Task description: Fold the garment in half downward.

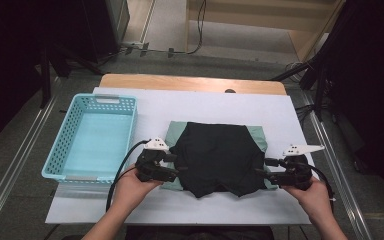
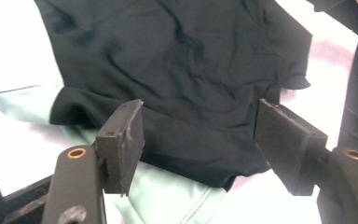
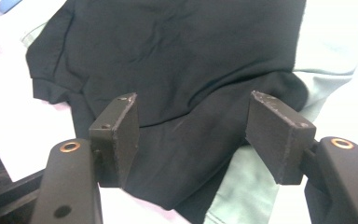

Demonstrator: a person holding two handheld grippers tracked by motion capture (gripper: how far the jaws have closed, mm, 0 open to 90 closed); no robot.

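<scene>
A black garment point(image 1: 215, 155) lies flat on a pale green garment point(image 1: 176, 131) in the middle of the white table cover. My left gripper point(image 1: 177, 164) is at the black garment's left edge, lying level and pointing inward. In the left gripper view the left gripper point(image 2: 200, 135) stands open, and the black cloth point(image 2: 177, 56) and green cloth point(image 2: 168, 196) lie beyond its pads, which do not press on them. My right gripper point(image 1: 264, 167) is at the right edge. In the right gripper view the right gripper point(image 3: 191, 130) is open too, above black cloth point(image 3: 177, 51) and green cloth point(image 3: 242, 186).
A light blue plastic basket point(image 1: 133, 125) stands empty at the left of the table, close to my left hand. The white cover point(image 1: 205, 102) runs back to a wooden table edge point(image 1: 190, 82). Dark stands and cables sit on the floor around the table.
</scene>
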